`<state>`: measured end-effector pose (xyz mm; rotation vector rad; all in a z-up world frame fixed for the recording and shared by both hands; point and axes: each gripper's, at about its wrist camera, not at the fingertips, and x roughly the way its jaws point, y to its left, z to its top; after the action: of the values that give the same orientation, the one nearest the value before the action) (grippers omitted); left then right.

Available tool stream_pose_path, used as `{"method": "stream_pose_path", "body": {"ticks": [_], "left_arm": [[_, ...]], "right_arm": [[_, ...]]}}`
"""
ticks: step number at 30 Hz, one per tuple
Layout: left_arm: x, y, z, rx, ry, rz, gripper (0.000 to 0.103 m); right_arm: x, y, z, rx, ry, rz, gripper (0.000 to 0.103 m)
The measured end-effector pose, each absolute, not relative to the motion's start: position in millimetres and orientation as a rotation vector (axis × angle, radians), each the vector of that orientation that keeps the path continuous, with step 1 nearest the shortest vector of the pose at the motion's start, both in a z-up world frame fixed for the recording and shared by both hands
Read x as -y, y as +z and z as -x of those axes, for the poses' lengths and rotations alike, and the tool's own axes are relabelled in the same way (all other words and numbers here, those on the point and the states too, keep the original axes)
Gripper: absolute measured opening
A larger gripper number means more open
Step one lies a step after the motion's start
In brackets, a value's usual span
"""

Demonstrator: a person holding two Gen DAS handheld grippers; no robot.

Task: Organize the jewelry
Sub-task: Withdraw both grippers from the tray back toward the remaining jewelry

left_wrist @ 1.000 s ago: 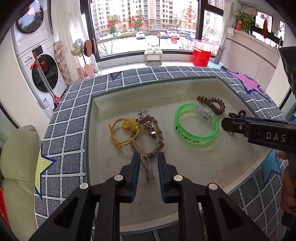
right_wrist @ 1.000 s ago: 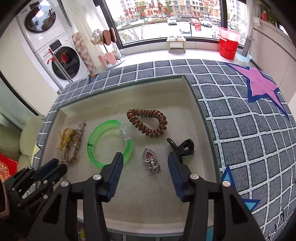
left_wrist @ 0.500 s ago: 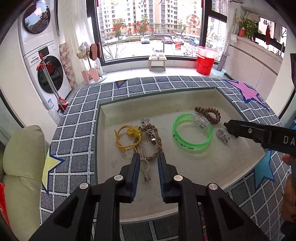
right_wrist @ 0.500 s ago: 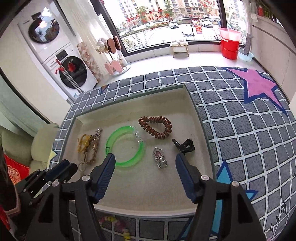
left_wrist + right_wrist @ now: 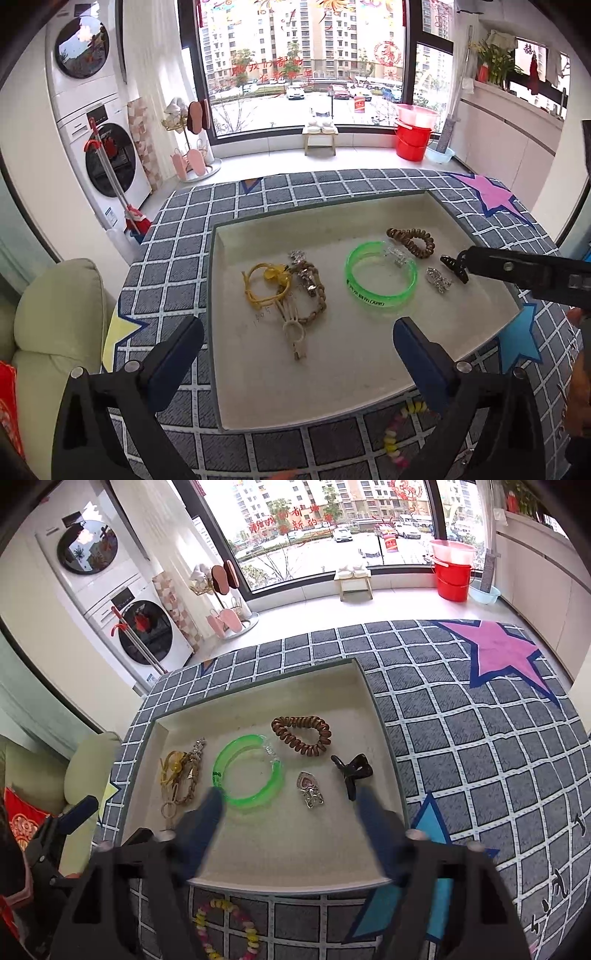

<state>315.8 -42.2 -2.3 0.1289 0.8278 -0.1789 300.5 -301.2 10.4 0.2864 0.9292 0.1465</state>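
A: Our left tongs [image 5: 297, 354] just went from pinched on the cream cord loop [image 5: 293, 328] to wide apart. They've also pulled up and back; the tray [image 5: 218, 332] looks farther off than half a second ago.

B: So the loop's released?

A: Yes. It lies on the tray floor, joined to the braided bracelet [image 5: 314, 291], touching the yellow cord [image 5: 264, 284]. That cluster sits at the tray's left.

B: Right tongs?

A: Right tongs [image 5: 290, 812] spread apart too, holding nothing, and lifted higher than before. Blurred in their own view, so they're moving.

B: What's under them?

A: Green bangle [image 5: 247, 771], heart pendant [image 5: 310, 788], black claw clip [image 5: 351, 771], brown coil tie [image 5: 301, 735] behind. All apart from one another, in the tray.

B: Anything outside it?

A: Beaded bracelet [image 5: 225, 928] on the checked cloth [image 5: 461, 746], just in front of the tray's near wall.

B: Our read?

A: Left-side piece looks placed. We'd guess the beaded bracelet is next, but neither pair of tongs is committed yet.
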Motion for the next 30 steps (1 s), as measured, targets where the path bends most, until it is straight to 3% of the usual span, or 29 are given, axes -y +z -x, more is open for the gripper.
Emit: {"method": "stream_pose_path", "body": {"ticks": [3, 4, 5, 6, 13, 30], "left_arm": [[38, -2, -312, -0.833, -0.169, -0.122, 0.103], [38, -2, -311, -0.832, -0.167, -0.121, 0.103], [36, -2, -309, -0.833, -0.168, -0.12, 0.103], [36, -1, -307, -0.834, -0.173, -0.118, 0.103], [30, 5, -288, -0.84, -0.192, -0.104, 0.103], [28, -13, -230, -0.901, -0.225, -0.09, 0.103]], "right_arm": [[302, 15, -294, -0.91, 0.148, -0.291, 0.086], [302, 17, -292, -0.903, 0.149, -0.293, 0.089], [302, 18, -290, -0.898, 0.153, -0.294, 0.101], [302, 18, -288, -0.894, 0.155, -0.294, 0.103], [296, 32, -263, -0.813, 0.159, -0.246, 0.103], [301, 23, -191, -0.909, 0.203, -0.238, 0.103]]}}
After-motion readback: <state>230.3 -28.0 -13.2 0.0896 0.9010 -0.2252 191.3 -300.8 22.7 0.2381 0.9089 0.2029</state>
